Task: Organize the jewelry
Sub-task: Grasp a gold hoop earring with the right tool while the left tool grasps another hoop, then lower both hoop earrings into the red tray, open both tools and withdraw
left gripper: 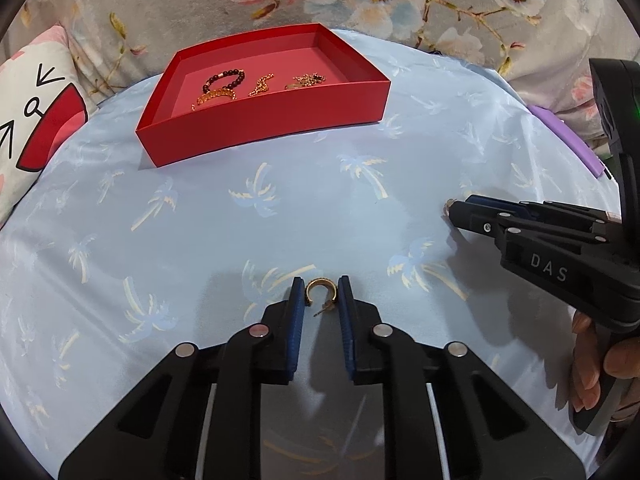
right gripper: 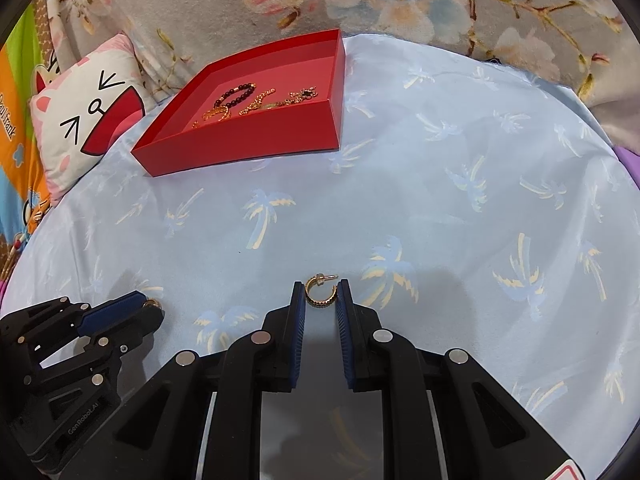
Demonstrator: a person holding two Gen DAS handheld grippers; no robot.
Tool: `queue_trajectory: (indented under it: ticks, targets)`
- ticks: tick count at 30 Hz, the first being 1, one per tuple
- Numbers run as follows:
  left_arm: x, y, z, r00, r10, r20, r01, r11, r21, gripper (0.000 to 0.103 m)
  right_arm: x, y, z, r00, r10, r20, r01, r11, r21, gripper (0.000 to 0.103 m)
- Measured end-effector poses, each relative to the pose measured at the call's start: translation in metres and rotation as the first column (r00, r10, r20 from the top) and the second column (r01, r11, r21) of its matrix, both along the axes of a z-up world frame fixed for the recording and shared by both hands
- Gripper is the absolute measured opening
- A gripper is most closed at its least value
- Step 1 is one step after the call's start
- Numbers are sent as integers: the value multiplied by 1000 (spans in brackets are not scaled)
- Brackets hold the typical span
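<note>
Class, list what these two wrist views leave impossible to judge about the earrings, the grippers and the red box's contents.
- Left wrist view: whether the left gripper touches its gold hoop earring; the gaps are too fine.
- Right wrist view: same doubt for the right gripper and its earring.
- Both views: the count of pieces in the red box; the gold chains are small and tangled, partly hidden by the front wall.
- Left wrist view: the purple object, cut off by the right gripper's body.
</note>
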State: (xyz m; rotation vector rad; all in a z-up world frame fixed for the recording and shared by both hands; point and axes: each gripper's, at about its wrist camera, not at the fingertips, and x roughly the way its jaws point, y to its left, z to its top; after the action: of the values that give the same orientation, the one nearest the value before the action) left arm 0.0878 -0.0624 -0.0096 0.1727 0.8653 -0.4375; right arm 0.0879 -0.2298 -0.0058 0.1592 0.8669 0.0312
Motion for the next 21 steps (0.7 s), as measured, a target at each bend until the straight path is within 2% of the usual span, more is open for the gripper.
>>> queue_trajectory:
  ticks: [4,7,11,15,21]
  targets:
    - [3,6,2,1000,12,-3,-12,1000,-11,16,-2,3,2,1000,9,11,-9,1000,-2,15]
    - [9,19,6,999,37,-14,-38,999,-40,16,-3,4,4,1000,14,21,-14,1000,-5,15]
    - [21,35,15,996,88,3,-88,995,-40,16,-3,6,7,999,28,25,-28,1000,0,15]
    - [39,55,29,992,128,7,-127,990,-65,16,3,4,25,997,48,53,-50,998,28,15]
    - [75,72,62,983,169,74,-165,984,-64,16,36,5,64,991,62,115,-64,998,19,15]
